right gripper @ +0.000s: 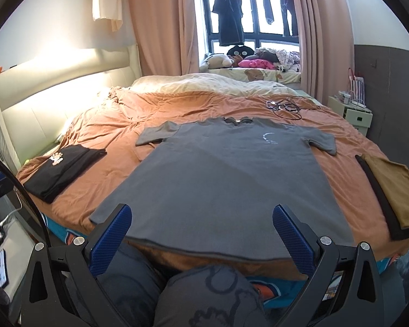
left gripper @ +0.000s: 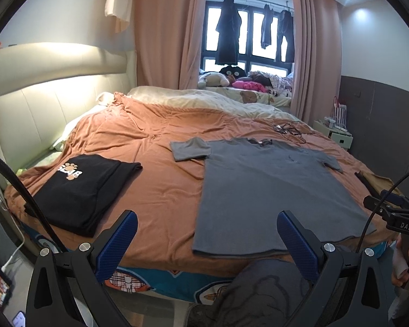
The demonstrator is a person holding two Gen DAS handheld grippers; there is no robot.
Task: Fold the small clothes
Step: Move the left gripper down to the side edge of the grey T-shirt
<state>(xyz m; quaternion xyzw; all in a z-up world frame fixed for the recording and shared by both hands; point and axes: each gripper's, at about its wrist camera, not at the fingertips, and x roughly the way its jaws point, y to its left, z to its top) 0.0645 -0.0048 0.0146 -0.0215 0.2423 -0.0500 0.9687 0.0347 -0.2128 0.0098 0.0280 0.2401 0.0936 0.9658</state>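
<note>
A: What is nearest?

B: The two tools. The left tool [left gripper: 207, 242] hangs over the near edge of the bed [left gripper: 155, 190] with its blue pads spread wide and nothing between them. The right tool [right gripper: 201, 234] is spread just as wide and also empty.

A: And the shirt to fold?

B: One grey T-shirt [right gripper: 218, 174] lies flat on the orange bedcover, hem at the near edge, collar at the far end. Its long axis runs near to far, straight away from both tools. In the right wrist view the hem sits squarely between the pads; in the left wrist view the shirt lies ahead and to the right, its near left hem corner between the pads.

A: So which hand is closer?

B: The right, I judge, is centred on the hem; the left is nearer the left hem corner and left sleeve.

A: Other clothes?

B: One black folded shirt [left gripper: 84, 188] with a paw print at the near left, and one brown folded piece [right gripper: 395, 190] at the right edge, well apart from the grey shirt. Beyond the collar is a tangle of cables [right gripper: 285, 107].
</note>
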